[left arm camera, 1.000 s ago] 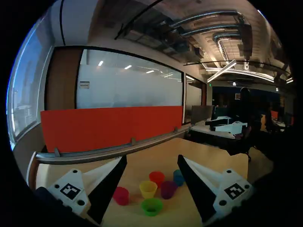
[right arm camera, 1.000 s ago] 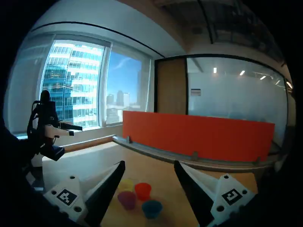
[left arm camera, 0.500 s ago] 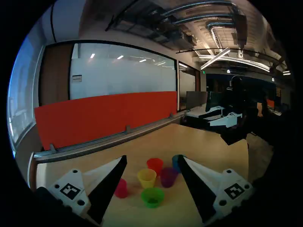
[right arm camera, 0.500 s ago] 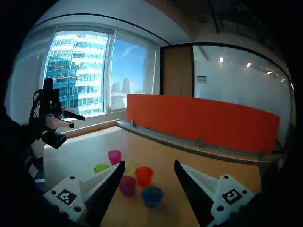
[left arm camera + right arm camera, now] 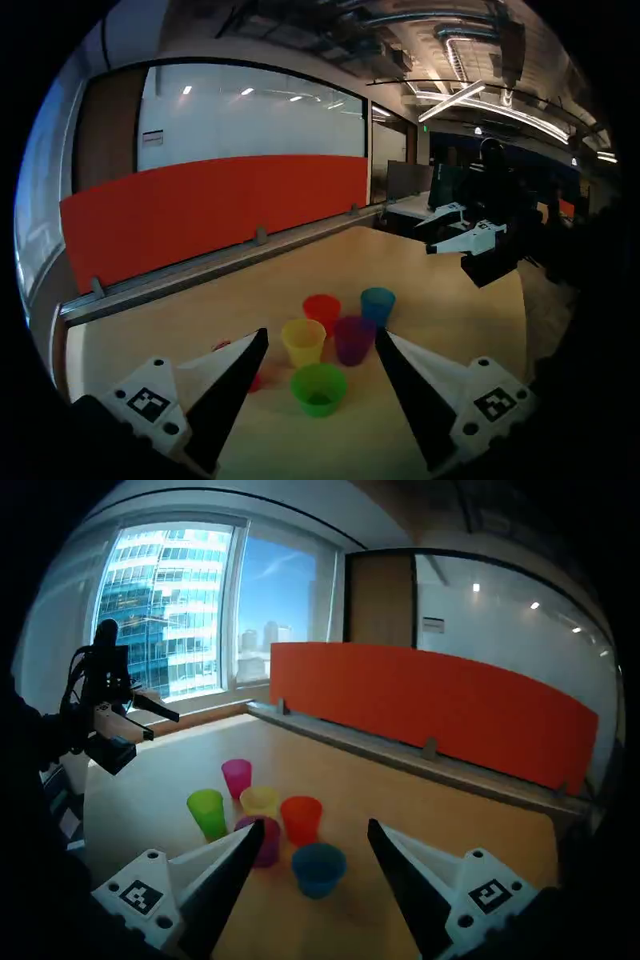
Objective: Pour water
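Several small coloured cups stand clustered on the wooden table point(image 5: 448, 304). In the left gripper view the green cup point(image 5: 318, 388) is nearest, with the yellow cup point(image 5: 303, 342), purple cup point(image 5: 354, 338), red cup point(image 5: 322, 310) and blue cup point(image 5: 377, 306) behind it. My left gripper point(image 5: 319, 333) hovers open above them. In the right gripper view the blue cup point(image 5: 318, 869) is nearest, then the purple cup point(image 5: 264, 838), red cup point(image 5: 302, 818), yellow cup point(image 5: 259, 802), green cup point(image 5: 207, 812) and pink cup point(image 5: 236, 778). My right gripper point(image 5: 314, 824) is open and holds nothing. I cannot tell whether any cup holds water.
An orange divider screen point(image 5: 216, 200) with a metal rail runs along the table's far edge. Tall windows point(image 5: 160, 616) lie beyond the table. The other gripper point(image 5: 472, 244) hangs over the table's right side, and in the right gripper view the left one point(image 5: 120, 720) is at the left.
Both cameras have tipped downward, so the cups sit higher in each view. The green and pink cups have come into the right gripper view. Both grippers stay open.
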`<action>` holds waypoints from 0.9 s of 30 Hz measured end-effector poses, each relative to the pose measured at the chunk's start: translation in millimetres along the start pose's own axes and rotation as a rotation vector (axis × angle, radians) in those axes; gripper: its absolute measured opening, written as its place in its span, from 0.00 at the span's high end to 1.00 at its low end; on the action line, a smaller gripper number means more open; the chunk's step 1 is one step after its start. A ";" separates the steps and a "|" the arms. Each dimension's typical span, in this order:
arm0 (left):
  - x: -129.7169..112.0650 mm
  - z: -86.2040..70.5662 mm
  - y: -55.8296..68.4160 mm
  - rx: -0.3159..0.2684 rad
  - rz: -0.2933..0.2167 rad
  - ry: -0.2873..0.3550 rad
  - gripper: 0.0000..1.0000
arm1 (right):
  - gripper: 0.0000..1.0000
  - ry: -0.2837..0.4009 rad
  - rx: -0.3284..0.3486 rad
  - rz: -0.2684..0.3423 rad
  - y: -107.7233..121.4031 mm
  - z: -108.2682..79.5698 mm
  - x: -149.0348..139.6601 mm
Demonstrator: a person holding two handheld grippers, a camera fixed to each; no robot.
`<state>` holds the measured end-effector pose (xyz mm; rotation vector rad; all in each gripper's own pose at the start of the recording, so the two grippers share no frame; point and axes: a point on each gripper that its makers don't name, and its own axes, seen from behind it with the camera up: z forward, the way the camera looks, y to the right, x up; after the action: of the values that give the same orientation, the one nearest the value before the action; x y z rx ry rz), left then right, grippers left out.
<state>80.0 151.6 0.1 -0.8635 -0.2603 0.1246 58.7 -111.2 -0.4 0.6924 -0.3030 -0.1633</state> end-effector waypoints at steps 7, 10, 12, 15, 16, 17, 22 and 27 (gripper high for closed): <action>-31.3 12.3 0.6 -0.019 -0.009 -0.070 0.00 | 0.00 -0.055 0.012 -0.002 -0.5 14.1 -28.0; -44.9 16.4 2.7 -0.027 -0.006 -0.100 0.00 | 0.00 -0.075 0.016 0.001 -0.3 20.4 -38.5; -53.1 18.7 3.9 -0.031 -0.003 -0.118 0.00 | 0.00 -0.085 0.019 0.003 -0.1 24.3 -44.1; -64.5 22.0 4.3 -0.032 0.000 -0.143 0.00 | 0.00 -0.099 0.023 0.005 0.9 29.5 -52.1; -68.4 23.0 4.4 -0.034 0.002 -0.152 0.00 | 0.00 -0.106 0.023 0.004 1.7 31.2 -55.6; -71.8 23.9 4.4 -0.035 0.003 -0.160 0.00 | 0.00 -0.112 0.024 0.003 2.3 32.7 -58.6; -87.4 28.2 4.2 -0.043 0.009 -0.200 0.00 | 0.00 -0.139 0.021 -0.007 4.8 39.8 -74.0; -103.6 32.8 4.1 -0.052 0.013 -0.242 0.00 | 0.00 -0.160 0.021 -0.005 5.9 46.7 -87.5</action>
<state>-28.6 156.3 -0.9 -0.9021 -0.4865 0.2358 -38.9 -113.2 18.2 0.7027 -0.4571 -0.2213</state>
